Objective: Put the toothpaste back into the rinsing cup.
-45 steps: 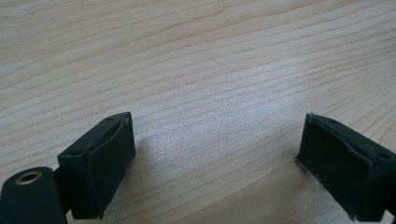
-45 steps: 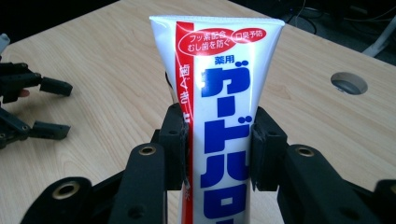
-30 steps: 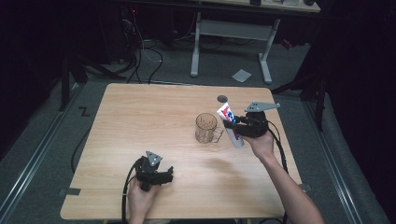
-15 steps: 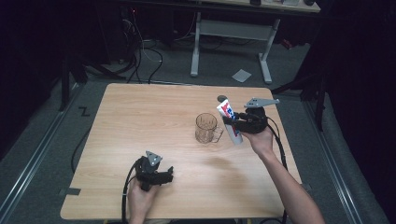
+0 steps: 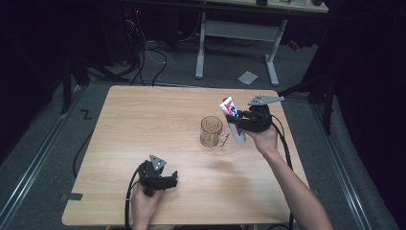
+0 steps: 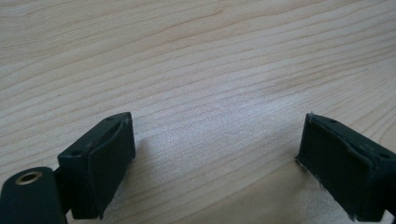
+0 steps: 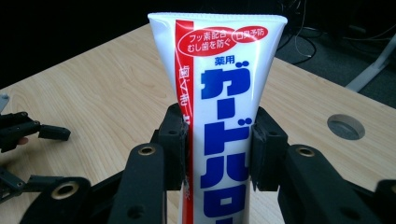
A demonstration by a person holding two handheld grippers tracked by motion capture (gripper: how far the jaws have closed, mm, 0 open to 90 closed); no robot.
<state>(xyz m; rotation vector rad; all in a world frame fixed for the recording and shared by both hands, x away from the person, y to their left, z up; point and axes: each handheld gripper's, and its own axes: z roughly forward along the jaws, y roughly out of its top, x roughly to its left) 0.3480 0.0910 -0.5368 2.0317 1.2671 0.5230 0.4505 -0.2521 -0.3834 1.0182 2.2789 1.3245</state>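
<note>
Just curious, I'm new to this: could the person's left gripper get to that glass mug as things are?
Probably yes: the left gripper is open, and bare table lies between it and the glass mug.

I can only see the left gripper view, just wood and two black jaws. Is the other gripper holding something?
Observer: Yes, the right gripper is shut on a toothpaste tube, white with red and blue print.
Operator: Is the tube lying on the table?
Observer: No, it is held up off the table, crimped end uppermost.
Operator: Anything else on the table?
Observer: A clear glass mug stands just beside the tube.
</note>
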